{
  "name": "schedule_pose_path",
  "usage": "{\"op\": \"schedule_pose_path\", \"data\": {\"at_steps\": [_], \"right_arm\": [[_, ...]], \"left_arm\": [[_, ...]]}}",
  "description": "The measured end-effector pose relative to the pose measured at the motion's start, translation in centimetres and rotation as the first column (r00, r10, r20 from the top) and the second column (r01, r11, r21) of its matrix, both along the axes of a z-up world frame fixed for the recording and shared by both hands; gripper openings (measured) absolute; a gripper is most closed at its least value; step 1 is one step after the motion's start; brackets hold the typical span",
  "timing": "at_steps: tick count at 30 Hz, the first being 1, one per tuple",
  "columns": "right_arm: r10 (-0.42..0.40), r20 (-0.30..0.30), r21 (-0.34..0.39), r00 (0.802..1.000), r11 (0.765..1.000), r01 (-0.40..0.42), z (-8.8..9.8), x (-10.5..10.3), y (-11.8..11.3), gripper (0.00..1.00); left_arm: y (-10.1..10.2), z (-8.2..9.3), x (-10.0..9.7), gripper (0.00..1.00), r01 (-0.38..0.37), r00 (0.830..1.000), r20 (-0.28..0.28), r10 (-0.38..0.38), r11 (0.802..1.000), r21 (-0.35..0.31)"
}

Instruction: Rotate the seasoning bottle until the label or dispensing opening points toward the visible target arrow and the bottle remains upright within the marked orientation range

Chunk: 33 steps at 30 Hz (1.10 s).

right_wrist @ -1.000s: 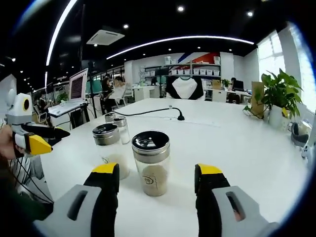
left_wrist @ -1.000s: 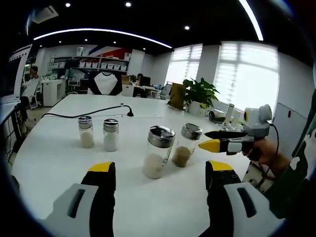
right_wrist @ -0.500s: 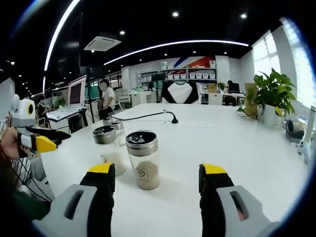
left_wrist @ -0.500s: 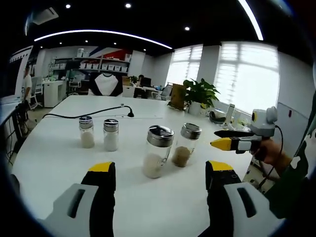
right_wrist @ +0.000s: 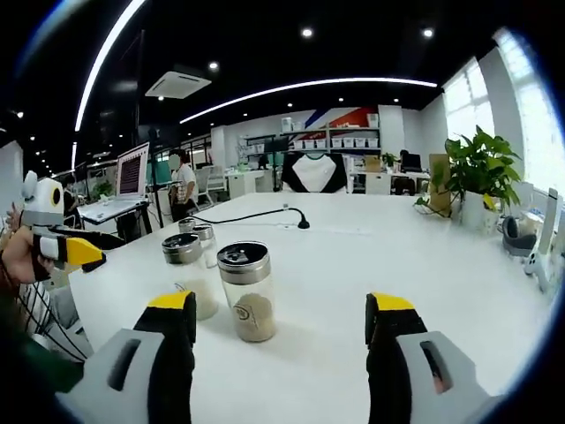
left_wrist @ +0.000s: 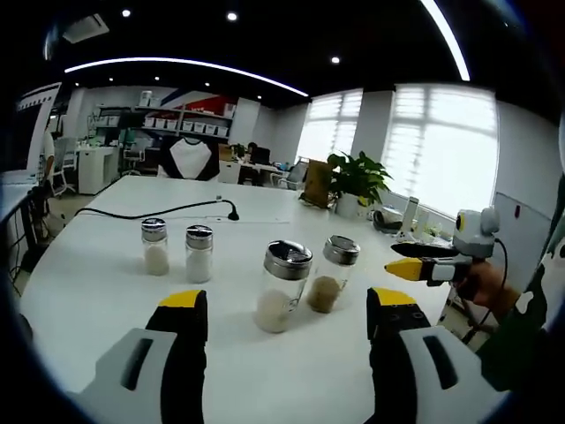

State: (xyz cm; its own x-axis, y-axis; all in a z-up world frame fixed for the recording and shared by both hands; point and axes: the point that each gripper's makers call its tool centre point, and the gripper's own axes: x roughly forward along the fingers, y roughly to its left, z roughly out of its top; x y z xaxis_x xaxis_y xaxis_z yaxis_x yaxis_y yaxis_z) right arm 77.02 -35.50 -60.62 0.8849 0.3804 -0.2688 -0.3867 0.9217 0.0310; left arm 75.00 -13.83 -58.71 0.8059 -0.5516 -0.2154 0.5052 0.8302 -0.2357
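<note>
Neither pair of tongs holds anything: your left tongs [left_wrist: 282, 305] stand wide with bare surface between the jaws, and your right tongs [right_wrist: 281, 309] stand wide as well. No target arrow or marked range can be made out on the white surface [left_wrist: 97, 283], so find that before you turn anything. The likely task bottle, the one with brown seasoning [right_wrist: 246, 291], stands upright just ahead of your right tongs, a little toward their left jaw, with a small round label facing them. In the left gripper view it [left_wrist: 330, 275] sits ahead and toward the right jaw. To turn it well, bring the right tongs level around the glass below the metal cap, close gently so the jaws grip both sides evenly, and twist about the bottle's own upright axis without lifting or leaning it. The bottle with pale seasoning [left_wrist: 280, 286] stands right beside it, perhaps touching, so I judge a wide sweep could knock it; keep the jaws clear or steady it with the left tongs. Both are roughly a third full under perforated steel lids. Two smaller shakers [left_wrist: 177, 249] of white grains stand farther off, beyond the left jaw.
</note>
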Motion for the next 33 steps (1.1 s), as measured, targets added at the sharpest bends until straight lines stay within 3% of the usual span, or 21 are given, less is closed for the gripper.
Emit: {"op": "schedule_pose_path", "data": {"at_steps": [2,6,14,25,26,33], "right_arm": [[-0.003,-0.01,0.013,1.0,1.0,0.003,0.0,0.1,0.0,0.8],[-0.014,-0.013,0.015,1.0,1.0,0.014,0.2,0.2,-0.1,0.8],[-0.018,-0.013,0.023,1.0,1.0,0.019,0.6,0.6,-0.1,0.79],[-0.01,-0.033,0.01,0.999,1.0,0.01,0.2,0.5,0.2,0.81],[-0.011,-0.035,0.01,0.999,1.0,0.011,0.1,0.5,0.2,0.81],[-0.015,-0.051,0.009,0.999,1.0,0.015,-0.2,0.3,0.0,0.81]], "left_arm": [[0.5,0.2,0.4,0.78,-0.015,1.0,0.007,0.015,1.0,0.013],[1.2,0.8,2.1,0.77,-0.034,0.999,0.006,0.035,0.999,-0.033],[2.3,0.6,5.3,0.76,-0.072,0.997,0.018,0.072,0.997,0.006],[2.8,-1.7,10.0,0.69,-0.088,0.996,0.01,0.088,0.996,0.035],[2.8,-2.3,10.5,0.67,-0.088,0.996,-0.013,0.088,0.995,0.036],[2.8,-4.4,13.2,0.67,-0.108,0.994,-0.025,0.111,0.991,0.076]]}}
